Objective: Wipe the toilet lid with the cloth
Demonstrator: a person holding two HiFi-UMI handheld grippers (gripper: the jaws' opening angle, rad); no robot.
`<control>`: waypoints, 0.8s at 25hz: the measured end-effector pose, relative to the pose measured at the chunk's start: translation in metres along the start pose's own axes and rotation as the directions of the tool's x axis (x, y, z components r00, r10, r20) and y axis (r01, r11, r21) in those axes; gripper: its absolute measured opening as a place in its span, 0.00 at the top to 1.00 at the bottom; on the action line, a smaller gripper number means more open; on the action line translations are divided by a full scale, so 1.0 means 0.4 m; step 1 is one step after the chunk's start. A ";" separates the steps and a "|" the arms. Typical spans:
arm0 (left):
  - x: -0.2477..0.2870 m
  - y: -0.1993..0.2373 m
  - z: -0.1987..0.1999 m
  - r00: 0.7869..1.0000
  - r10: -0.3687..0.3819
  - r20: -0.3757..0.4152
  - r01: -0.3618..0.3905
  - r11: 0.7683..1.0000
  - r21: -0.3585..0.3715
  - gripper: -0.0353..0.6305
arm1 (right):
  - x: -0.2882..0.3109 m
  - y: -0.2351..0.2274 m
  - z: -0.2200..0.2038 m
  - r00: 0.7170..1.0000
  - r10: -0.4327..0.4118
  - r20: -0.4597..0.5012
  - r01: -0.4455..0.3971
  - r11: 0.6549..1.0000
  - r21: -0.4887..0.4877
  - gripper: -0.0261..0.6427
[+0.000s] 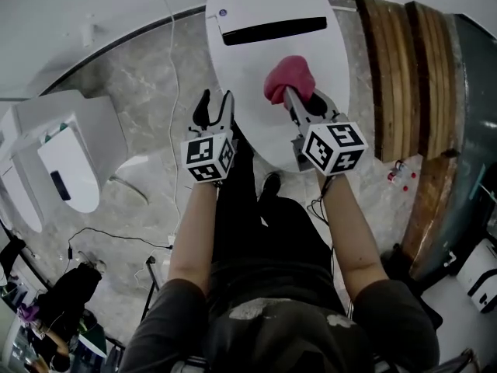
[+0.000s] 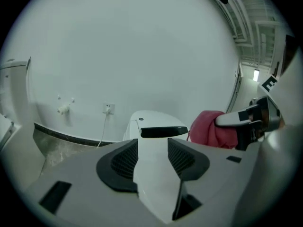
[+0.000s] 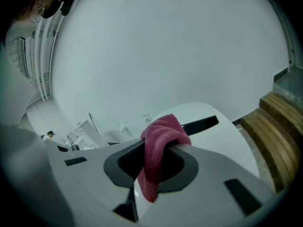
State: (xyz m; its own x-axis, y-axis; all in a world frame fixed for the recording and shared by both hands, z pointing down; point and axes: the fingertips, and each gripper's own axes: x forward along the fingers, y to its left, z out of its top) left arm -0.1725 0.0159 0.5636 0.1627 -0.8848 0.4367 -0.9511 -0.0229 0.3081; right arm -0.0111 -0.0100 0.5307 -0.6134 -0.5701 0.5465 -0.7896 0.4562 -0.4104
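A white toilet lid (image 1: 264, 76) is seen in the middle of the head view, and it is shut. A long black strip (image 1: 273, 31) is seen near the lid's far end.

A pink cloth (image 1: 289, 80) is pinched in the right hand-held gripper (image 1: 304, 99). In the right gripper view, the cloth is squeezed between the two jaws. One part is bunched up over the tips and one part is left hanging down. The cloth is held over the right half of the lid. It cannot be told if the lid is touched by the cloth.

The left hand-held gripper (image 1: 215, 103) is held at the lid's left edge. Its jaws are kept partly apart, and nothing is held between them. Only the lid is seen through the gap in the left gripper view.

Both grippers are pointed away from the person and a little down.

A grey stone floor (image 1: 140, 92) is seen around the toilet. A white cable (image 1: 172, 92) is laid across it. A second toilet (image 1: 66, 169) is seen at the left. Brown wooden boards (image 1: 396, 76) are seen at the right.
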 end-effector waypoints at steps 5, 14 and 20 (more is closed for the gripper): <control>0.099 0.072 0.101 1.000 -0.020 0.008 0.020 1.000 -0.002 0.69 | 0.198 0.054 0.085 0.998 0.032 -0.049 -0.034 0.999 -0.040 0.88; 0.242 0.204 0.184 0.999 -0.041 -0.014 0.041 0.999 -0.031 0.80 | 0.496 0.111 0.150 0.985 0.066 -0.157 -0.084 0.990 -0.112 0.88; 0.283 0.221 0.192 0.999 -0.051 -0.019 0.049 0.997 -0.064 0.85 | 0.613 0.103 0.130 0.960 0.082 -0.266 -0.131 0.977 -0.171 0.88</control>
State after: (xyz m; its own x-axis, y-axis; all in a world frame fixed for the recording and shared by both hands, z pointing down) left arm -0.2585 -0.1222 0.5754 0.2156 -0.8736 0.4363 -0.9230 -0.0365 0.3831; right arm -0.1948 -0.1667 0.6098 -0.6498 -0.3282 0.6856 -0.6882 0.6370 -0.3474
